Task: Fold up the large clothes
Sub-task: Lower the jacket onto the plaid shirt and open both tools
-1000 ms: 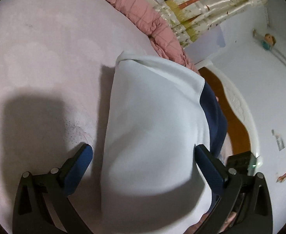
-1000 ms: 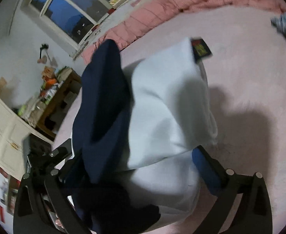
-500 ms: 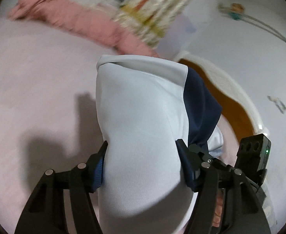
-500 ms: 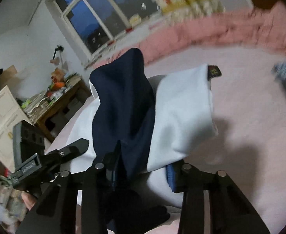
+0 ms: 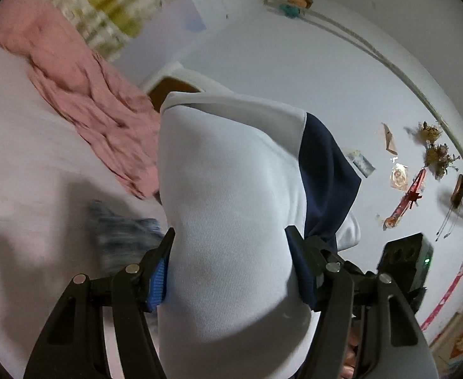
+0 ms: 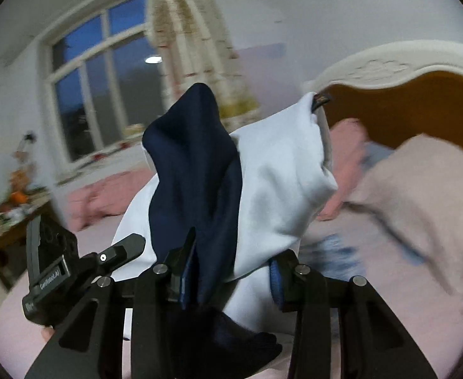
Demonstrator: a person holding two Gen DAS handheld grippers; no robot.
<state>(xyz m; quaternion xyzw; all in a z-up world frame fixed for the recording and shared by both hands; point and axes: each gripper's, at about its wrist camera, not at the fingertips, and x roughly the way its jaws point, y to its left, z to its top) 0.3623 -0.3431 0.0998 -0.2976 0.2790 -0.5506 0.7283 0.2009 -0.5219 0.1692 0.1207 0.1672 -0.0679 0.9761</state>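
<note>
One garment (image 5: 231,208), two grippers (image 5: 231,265) (image 6: 228,271)

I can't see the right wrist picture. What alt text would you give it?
The right gripper is clamped on a folded white and navy garment that stands up between its black fingers. Behind it lie a pink bed, a carved headboard and a window showing dark blue sky.

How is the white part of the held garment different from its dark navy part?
The white panel is broad and smooth; the navy panel is narrower. The left gripper clamps mostly the white panel, the right gripper both panels. Both belong to one folded garment, lifted above the bed.
</note>
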